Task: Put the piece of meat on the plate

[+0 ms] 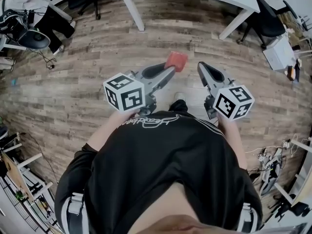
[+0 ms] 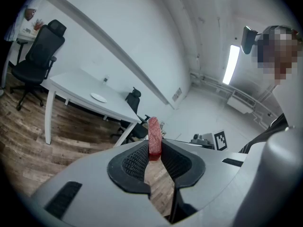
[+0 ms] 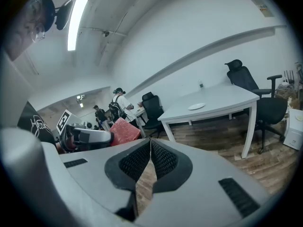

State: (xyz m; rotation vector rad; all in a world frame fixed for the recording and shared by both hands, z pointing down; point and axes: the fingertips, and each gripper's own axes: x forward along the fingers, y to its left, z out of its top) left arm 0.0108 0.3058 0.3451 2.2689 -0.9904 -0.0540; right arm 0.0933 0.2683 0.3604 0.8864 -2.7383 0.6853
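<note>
My left gripper (image 1: 170,69) is shut on the piece of meat (image 1: 176,61), a flat red slab held out over the wooden floor. In the left gripper view the meat (image 2: 154,139) stands on edge between the black pads. A small white plate (image 2: 98,97) lies on the white table (image 2: 75,85) far ahead. My right gripper (image 1: 201,66) is beside the left one, its jaws together with nothing between them. In the right gripper view the plate (image 3: 196,106) sits on the same table (image 3: 222,98), and the meat (image 3: 124,131) shows at the left in the other gripper (image 3: 90,136).
Black office chairs (image 2: 38,56) (image 3: 246,82) stand by the table. The table's white legs (image 1: 132,12) reach the wooden floor (image 1: 97,57) ahead of me. People stand in the background (image 3: 118,105). Cables and gear lie at the floor's left and right edges (image 1: 29,38).
</note>
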